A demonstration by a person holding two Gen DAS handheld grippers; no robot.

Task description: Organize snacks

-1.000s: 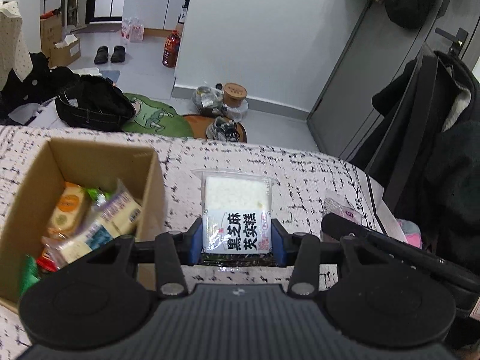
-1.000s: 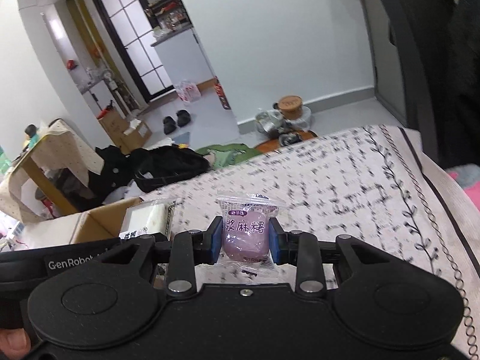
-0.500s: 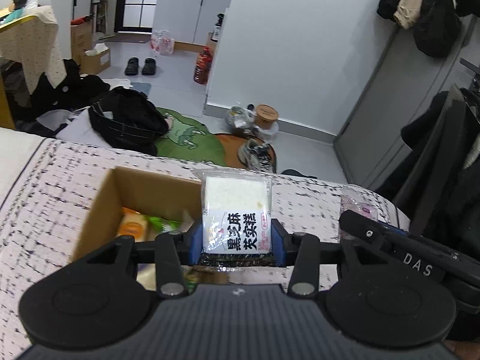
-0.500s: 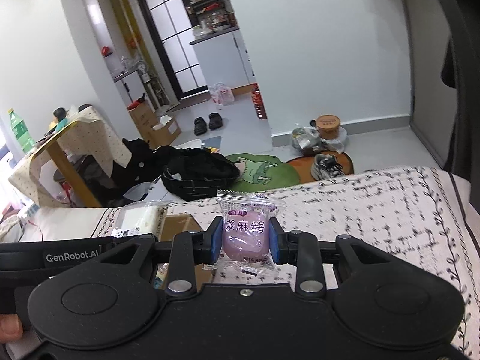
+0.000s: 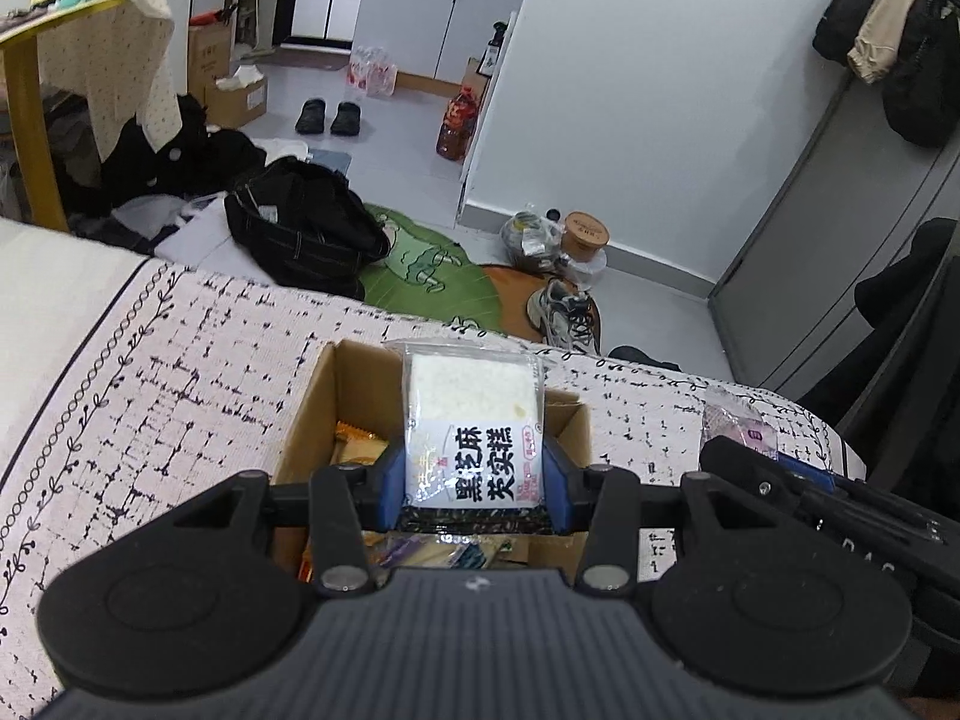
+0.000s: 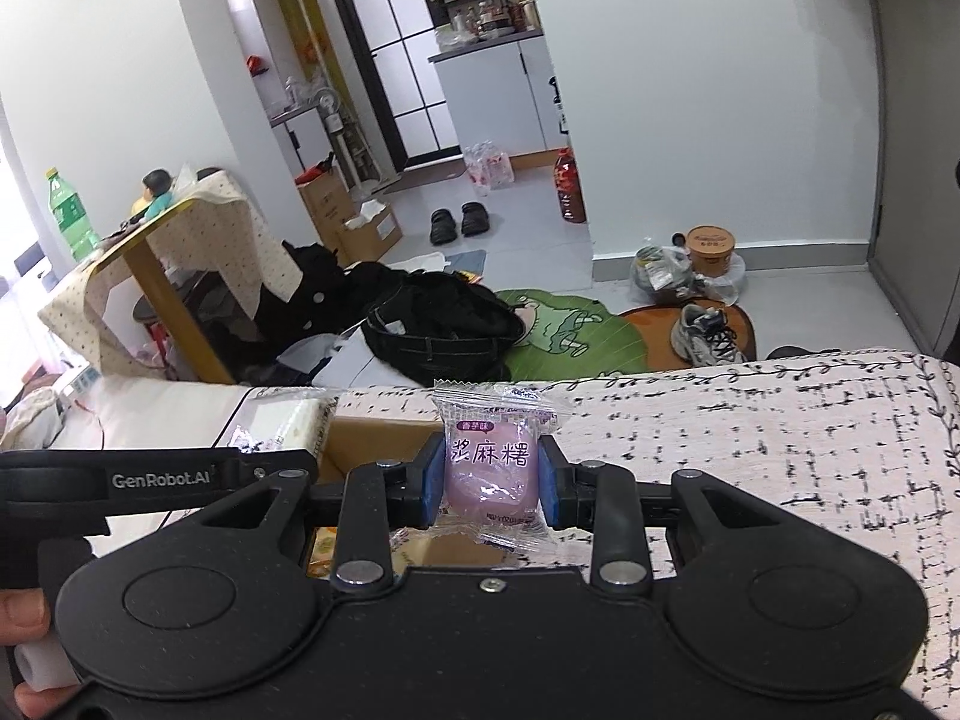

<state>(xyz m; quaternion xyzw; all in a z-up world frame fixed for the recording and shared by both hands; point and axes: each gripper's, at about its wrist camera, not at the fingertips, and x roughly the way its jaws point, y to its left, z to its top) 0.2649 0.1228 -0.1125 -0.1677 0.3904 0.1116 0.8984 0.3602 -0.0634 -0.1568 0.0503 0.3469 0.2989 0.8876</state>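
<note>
My left gripper is shut on a white rice-cake packet with black lettering, held over the open cardboard box. Several snack packs lie inside the box. My right gripper is shut on a purple mochi packet, above the same box's far rim. In the right wrist view the white packet and the left gripper's arm sit at the left. In the left wrist view the purple packet and the right gripper's body show at the right.
The box rests on a bed with a white, black-patterned cover. Past the bed's edge the floor holds a black bag, a green rug, a sneaker and a small draped table. A hand grips the left gripper's handle.
Both grippers have moved left with their packets, from over the bedcover to above the box. The box now sits under them instead of to the left.
</note>
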